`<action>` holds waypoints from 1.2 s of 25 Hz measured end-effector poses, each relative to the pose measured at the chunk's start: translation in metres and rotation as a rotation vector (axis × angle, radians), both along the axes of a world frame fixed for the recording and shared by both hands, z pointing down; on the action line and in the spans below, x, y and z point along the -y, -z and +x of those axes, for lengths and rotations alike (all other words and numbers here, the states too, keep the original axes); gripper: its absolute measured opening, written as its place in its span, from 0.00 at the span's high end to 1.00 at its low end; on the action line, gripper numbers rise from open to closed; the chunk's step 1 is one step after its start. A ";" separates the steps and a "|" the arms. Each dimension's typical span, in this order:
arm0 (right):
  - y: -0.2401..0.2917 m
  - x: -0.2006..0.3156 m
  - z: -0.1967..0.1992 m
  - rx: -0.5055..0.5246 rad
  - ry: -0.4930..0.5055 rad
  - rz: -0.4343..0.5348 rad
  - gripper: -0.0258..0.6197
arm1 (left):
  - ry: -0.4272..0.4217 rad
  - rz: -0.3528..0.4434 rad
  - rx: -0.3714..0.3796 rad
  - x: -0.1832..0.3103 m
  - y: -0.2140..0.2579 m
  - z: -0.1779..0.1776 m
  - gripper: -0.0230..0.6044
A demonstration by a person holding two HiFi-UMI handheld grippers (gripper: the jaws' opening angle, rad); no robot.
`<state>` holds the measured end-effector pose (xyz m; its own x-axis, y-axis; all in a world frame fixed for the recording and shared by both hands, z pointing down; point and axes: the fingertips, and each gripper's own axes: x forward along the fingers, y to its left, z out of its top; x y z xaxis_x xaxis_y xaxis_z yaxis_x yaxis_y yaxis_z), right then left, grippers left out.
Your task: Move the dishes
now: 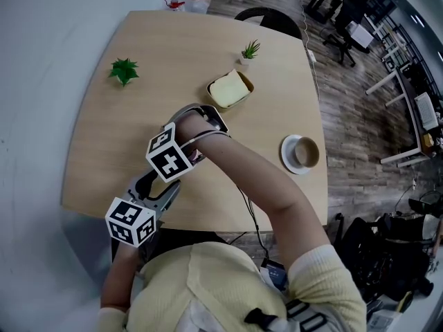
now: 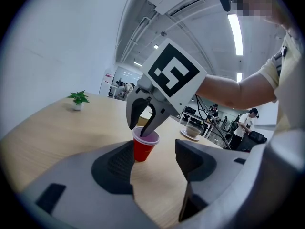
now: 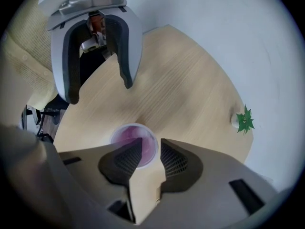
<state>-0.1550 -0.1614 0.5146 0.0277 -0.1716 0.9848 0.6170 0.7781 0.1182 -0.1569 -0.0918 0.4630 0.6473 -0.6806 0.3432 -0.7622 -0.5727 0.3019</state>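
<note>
A red paper cup (image 2: 143, 147) with a purple inside (image 3: 134, 143) stands on the wooden table (image 1: 138, 116) near its front edge. My right gripper (image 3: 151, 152) is shut on the cup's rim, one finger (image 2: 151, 124) inside the cup and the other outside. My left gripper (image 2: 155, 163) is open just short of the cup, facing it, with nothing between its jaws. In the head view both marker cubes sit close together and the cup is hidden under them. A yellow square dish (image 1: 230, 90) and a cup on a white saucer (image 1: 302, 153) sit farther off.
Two small potted plants (image 1: 124, 69) (image 1: 250, 50) stand on the far half of the table. A dark chair (image 1: 270, 19) is at the far edge. The table's right edge drops to a wood floor with desks and bags beyond.
</note>
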 end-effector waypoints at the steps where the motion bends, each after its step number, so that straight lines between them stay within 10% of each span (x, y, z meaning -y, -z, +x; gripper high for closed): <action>1: 0.002 -0.001 -0.001 0.020 -0.008 -0.009 0.75 | 0.002 0.002 -0.001 0.001 0.000 -0.001 0.53; 17: 0.112 -0.006 0.003 0.693 -0.259 -0.034 0.70 | 0.006 0.072 -0.026 0.021 0.030 0.000 0.53; 30: 0.155 -0.008 0.134 1.212 -0.760 0.128 0.71 | -0.142 0.148 0.011 0.028 0.062 0.067 0.53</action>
